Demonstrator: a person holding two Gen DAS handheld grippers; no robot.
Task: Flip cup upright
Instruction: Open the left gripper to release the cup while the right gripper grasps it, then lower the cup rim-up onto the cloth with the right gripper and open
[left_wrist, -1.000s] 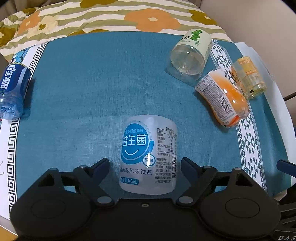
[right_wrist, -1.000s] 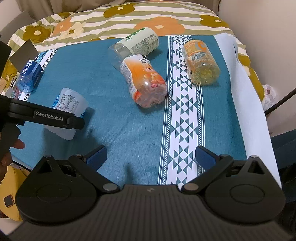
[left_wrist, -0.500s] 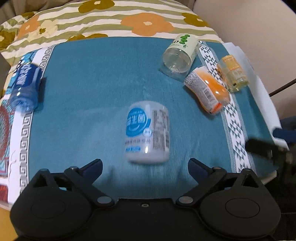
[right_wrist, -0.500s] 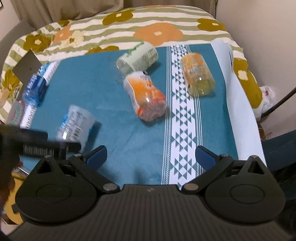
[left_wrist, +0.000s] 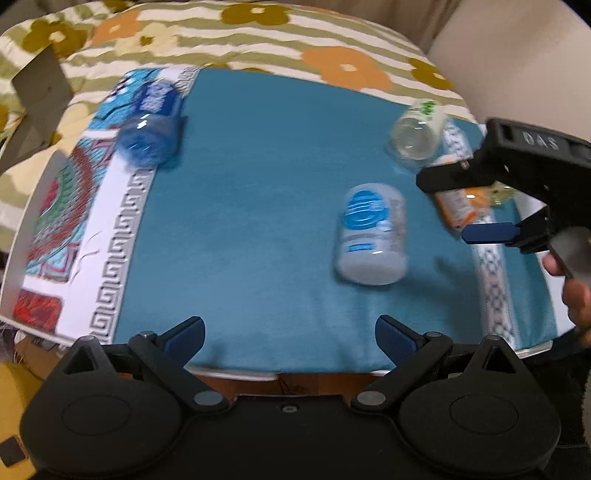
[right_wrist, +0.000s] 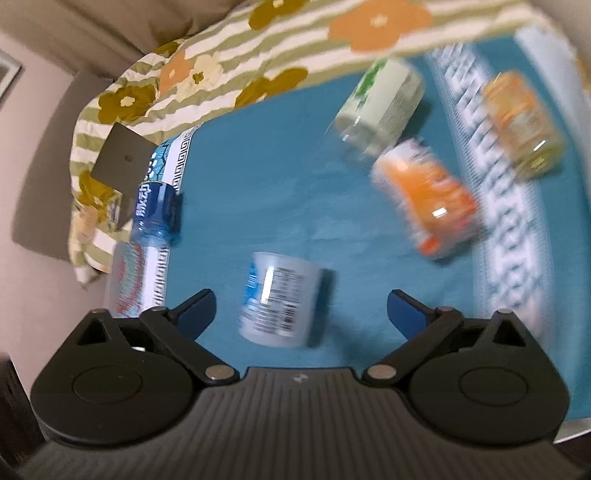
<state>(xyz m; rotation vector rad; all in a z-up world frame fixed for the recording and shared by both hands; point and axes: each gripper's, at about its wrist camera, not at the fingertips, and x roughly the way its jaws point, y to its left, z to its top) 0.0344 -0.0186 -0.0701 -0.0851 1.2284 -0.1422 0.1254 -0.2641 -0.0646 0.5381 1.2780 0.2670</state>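
A white cup with a blue label stands on the teal cloth; it also shows in the right wrist view, just ahead of my right gripper, which is open and empty. My left gripper is open and empty near the cloth's front edge, well back and left of the cup. The right gripper's body shows at the right of the left wrist view. Both views are motion blurred.
Several cups lie on their sides: a blue one at the far left, a clear green-labelled one, an orange one and a yellow one at the right. A flowered quilt lies behind the cloth.
My left gripper has pulled back and swung left, away from the white cup. My right gripper has swung left toward that cup. The cup has stayed where it was.
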